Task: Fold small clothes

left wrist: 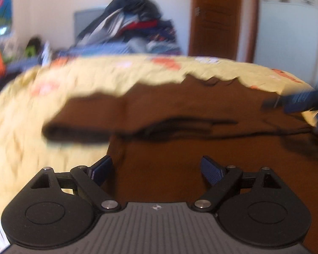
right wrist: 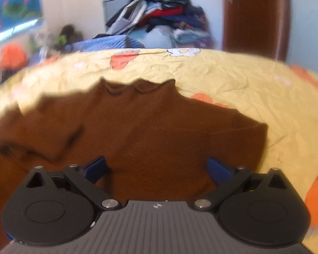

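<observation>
Folding stage: a small brown knitted sweater [right wrist: 150, 131] lies spread on the bed, over a crinkled yellow bedspread with orange and white flower prints [right wrist: 233, 78]; collar away from the cameras, hem towards them.
Sweater layout: in the right wrist view one sleeve [right wrist: 31, 135] is turned in across the body on the picture's left; the other sleeve [right wrist: 250, 135] lies out flat on the right.
Left gripper [left wrist: 156, 168]: released, blue pads wide apart, nothing between them; it hovers above the lower body of the sweater. Picture is blurred.
Right gripper [right wrist: 156, 167]: released as well, pads spread, empty, poised over the middle of the sweater body. Its blue finger also shows at the right edge of the left wrist view.
Handling, judged: soft, limp, light knit; no stiffness, so it will sag and drape from any pinch. The knit looks grippy rather than slippery and is not fragile, though it may stretch if pulled hard.
Where to hold, judged: pinch at edges, the cuff or shoulder seam of the outstretched sleeve, or the hem corners; a mid-panel pinch would only bunch the cloth.
Background: a pile of mixed clothes [right wrist: 163, 14] behind the bed and a brown wooden door [right wrist: 254, 17].
</observation>
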`<state>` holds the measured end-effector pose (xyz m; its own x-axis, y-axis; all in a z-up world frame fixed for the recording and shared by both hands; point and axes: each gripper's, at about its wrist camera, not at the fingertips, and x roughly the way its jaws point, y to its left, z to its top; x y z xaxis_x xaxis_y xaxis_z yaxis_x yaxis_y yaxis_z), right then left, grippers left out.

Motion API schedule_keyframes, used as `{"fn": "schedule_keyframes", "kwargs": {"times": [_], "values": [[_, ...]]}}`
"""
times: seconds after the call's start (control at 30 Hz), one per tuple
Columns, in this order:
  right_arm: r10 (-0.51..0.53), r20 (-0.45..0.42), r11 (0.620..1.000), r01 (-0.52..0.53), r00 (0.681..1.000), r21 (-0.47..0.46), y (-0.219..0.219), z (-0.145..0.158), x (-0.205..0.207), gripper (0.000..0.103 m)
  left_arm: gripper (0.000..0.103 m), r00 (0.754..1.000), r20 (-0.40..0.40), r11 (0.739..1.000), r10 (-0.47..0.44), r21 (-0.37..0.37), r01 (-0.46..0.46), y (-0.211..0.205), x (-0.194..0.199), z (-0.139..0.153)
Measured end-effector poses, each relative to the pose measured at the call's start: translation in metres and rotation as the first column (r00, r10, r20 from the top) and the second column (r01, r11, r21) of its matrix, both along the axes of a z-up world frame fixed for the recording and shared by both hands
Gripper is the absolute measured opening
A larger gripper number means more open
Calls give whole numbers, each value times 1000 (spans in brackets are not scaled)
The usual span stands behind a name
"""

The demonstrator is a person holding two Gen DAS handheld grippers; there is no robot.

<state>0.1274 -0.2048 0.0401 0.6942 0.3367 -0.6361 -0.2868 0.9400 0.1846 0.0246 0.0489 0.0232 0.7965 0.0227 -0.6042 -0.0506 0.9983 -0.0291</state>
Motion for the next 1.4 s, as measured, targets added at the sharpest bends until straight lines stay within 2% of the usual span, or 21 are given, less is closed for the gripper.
{"fn": "schedule_keyframes", "kwargs": {"times": [0.03, 0.1, 0.17, 0.2, 0.23, 0.3, 0.37, 0.43, 0.47, 0.5, 0.57, 0.67, 0.73, 0.9, 0.97, 1.07, 1.17, 1.27, 1.33, 1.4], "values": [[13, -30, 992, -10, 999, 123, -1, 9, -1, 97, 91, 1000, -24, 999, 19, -31, -20, 5, 2, -2], [78, -134, 929, -23, 988, 368, 4, 19, 4, 97, 92, 998, 9, 996, 55, -67, -54, 9, -2, -1], [162, -265, 871, -11, 951, 492, 20, 15, 18, 93, 94, 998, -20, 995, 67, -68, -68, 9, 2, -3], [191, -318, 862, -4, 929, 507, 31, 10, 25, 89, 95, 998, -20, 996, 64, -60, -65, 8, 1, -3], [196, -352, 871, 2, 915, 491, 41, 6, 31, 88, 95, 998, -22, 997, 61, -56, -62, 7, 1, -4], [170, -384, 907, 9, 908, 422, 58, 0, 40, 82, 95, 998, -23, 997, 60, -49, -61, 7, -1, -4], [159, -383, 910, 15, 910, 415, 65, -3, 45, 82, 95, 998, -20, 996, 63, -57, -64, 8, -2, -4], [152, -392, 910, 25, 907, 413, 67, -2, 50, 76, 95, 998, -16, 995, 67, -67, -68, 8, -1, -4], [149, -396, 915, 26, 906, 403, 69, -2, 52, 64, 95, 998, -15, 995, 67, -70, -68, 8, -1, -4], [144, -402, 924, 22, 904, 382, 71, -3, 54, 41, 95, 998, -15, 995, 67, -72, -68, 8, 0, -4], [138, -417, 942, 11, 898, 335, 75, -6, 56, 19, 96, 998, -15, 995, 66, -75, -67, 9, 0, -4], [139, -386, 939, 3, 912, 343, 74, -2, 53, 18, 96, 998, -13, 994, 67, -81, -67, 10, -1, -4], [163, -352, 920, -13, 922, 391, 74, 9, 52, 17, 96, 998, -13, 994, 66, -81, -67, 10, 0, -4], [238, -239, 877, -103, 941, 469, 67, 59, 50, 16, 96, 998, -14, 995, 65, -77, -66, 10, -1, -4], [250, -192, 870, -134, 949, 474, 51, 81, 48, 16, 96, 998, -13, 995, 66, -79, -67, 10, -1, -4], [221, -138, 885, -139, 966, 445, 9, 108, 47, 16, 96, 998, -12, 994, 66, -84, -67, 11, -1, -4], [119, -135, 914, -55, 984, 401, -52, 118, 51, 16, 96, 998, -12, 994, 65, -85, -66, 11, -1, -4], [-37, -178, 938, 96, 983, 333, -116, 103, 58, 16, 96, 998, -12, 994, 66, -83, -66, 11, -1, -4], [-122, -226, 921, 195, 967, 337, -154, 83, 59, 16, 96, 998, -13, 994, 65, -82, -66, 11, -1, -4], [-155, -259, 906, 242, 953, 347, -173, 63, 57, 16, 96, 998, -15, 995, 65, -77, -66, 11, -1, -4]]}}
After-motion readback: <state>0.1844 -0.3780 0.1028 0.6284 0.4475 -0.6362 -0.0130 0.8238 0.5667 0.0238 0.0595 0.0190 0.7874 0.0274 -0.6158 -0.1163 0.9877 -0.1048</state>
